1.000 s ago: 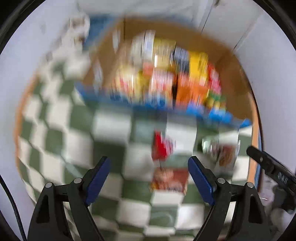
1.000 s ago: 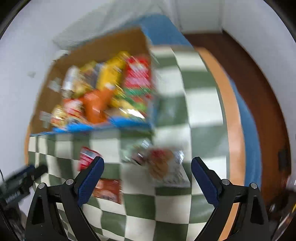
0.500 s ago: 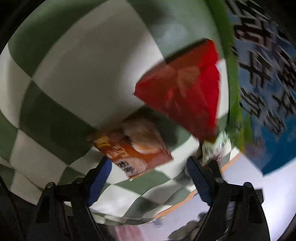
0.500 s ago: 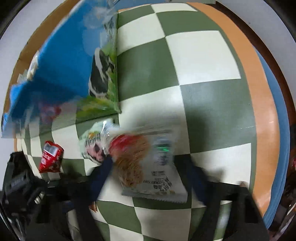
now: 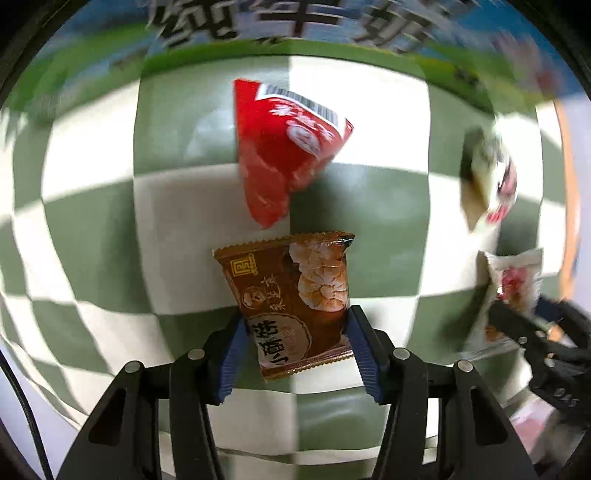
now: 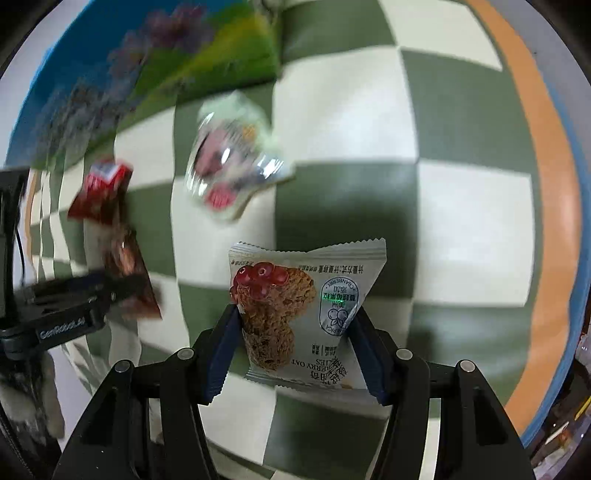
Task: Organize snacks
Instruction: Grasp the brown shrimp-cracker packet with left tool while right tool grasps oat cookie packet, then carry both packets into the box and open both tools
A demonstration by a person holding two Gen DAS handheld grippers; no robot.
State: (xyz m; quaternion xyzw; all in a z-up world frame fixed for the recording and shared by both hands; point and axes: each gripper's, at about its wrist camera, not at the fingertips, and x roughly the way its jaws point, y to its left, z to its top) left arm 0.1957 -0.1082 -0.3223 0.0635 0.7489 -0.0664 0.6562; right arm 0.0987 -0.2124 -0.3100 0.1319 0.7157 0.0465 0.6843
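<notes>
My left gripper [image 5: 295, 325] is shut on a brown snack packet [image 5: 295, 295] lying on the green-and-white checked cloth. A red packet [image 5: 284, 147] lies just beyond it. My right gripper [image 6: 295, 325] is shut on a white cranberry oat cookie packet [image 6: 314, 302]. A clear-and-white packet [image 6: 229, 166] lies beyond that. In the right wrist view the left gripper [image 6: 110, 291] shows at the left with the brown packet [image 6: 129, 269] and the red packet [image 6: 99, 192]. In the left wrist view the right gripper [image 5: 517, 317] shows at the right with the cookie packet [image 5: 513, 280].
The blue-and-green printed wall of the snack box [image 5: 295, 29] stands along the far side, also in the right wrist view [image 6: 147, 74]. The table's orange edge [image 6: 546, 184] curves down the right. The clear-and-white packet [image 5: 495, 177] lies at the right in the left wrist view.
Both grippers have dropped to the cloth and closed, the left on the brown packet, the right on the cookie packet. A second ago both were open above the table facing the box.
</notes>
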